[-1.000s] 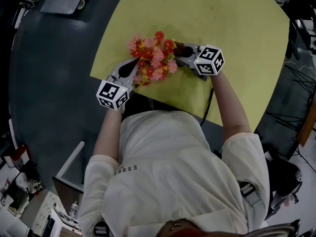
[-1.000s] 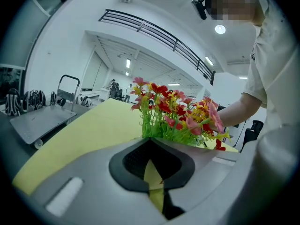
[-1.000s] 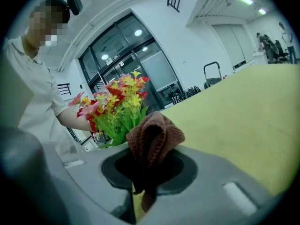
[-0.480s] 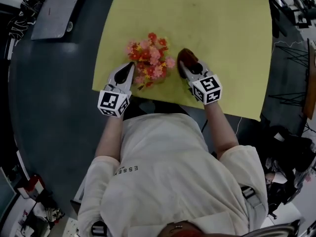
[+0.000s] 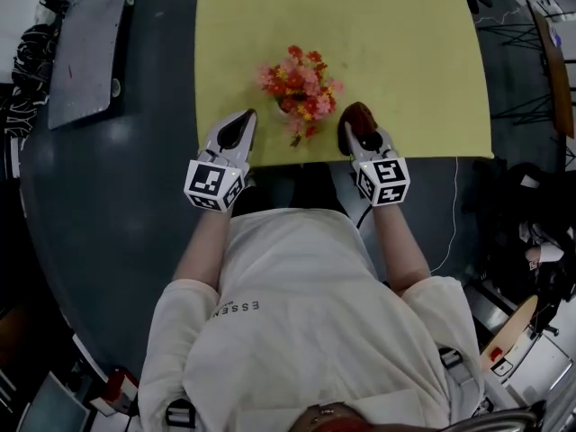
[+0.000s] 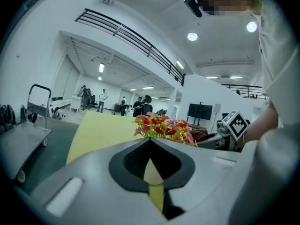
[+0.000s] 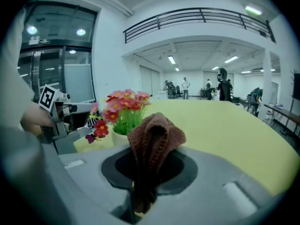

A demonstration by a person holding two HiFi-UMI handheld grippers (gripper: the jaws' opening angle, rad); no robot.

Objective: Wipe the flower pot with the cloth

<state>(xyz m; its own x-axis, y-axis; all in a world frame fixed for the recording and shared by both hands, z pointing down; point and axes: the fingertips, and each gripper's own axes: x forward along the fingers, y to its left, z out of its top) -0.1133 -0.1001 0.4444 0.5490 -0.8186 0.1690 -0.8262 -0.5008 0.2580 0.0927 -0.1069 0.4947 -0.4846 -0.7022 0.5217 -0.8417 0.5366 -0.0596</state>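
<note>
You are holding the brown knitted cloth (image 7: 154, 135) clamped in the fingers of your right gripper (image 5: 354, 136), with a fold of it bunching up beyond the tips. The fingers of your left gripper (image 5: 247, 121) are resting pressed together with nothing between them. The small pale flower pot (image 7: 120, 137), filled with pink, red and orange artificial flowers (image 5: 300, 81), is standing on the yellow-green bench (image 5: 405, 43) near its front edge. It is sitting between the two grippers and a little beyond them, and neither is touching it.

So the cloth is in hand but is not meeting the pot (its surface is not telling me whether any side has been rubbed). I am judging that the wiping contact itself is what is left to do.

As for writing, your pale shirt (image 5: 297, 313) is showing small dark letters beginning "ESSE"; the rest is too small to read. I am finding no label on the pot or the cloth.
</note>
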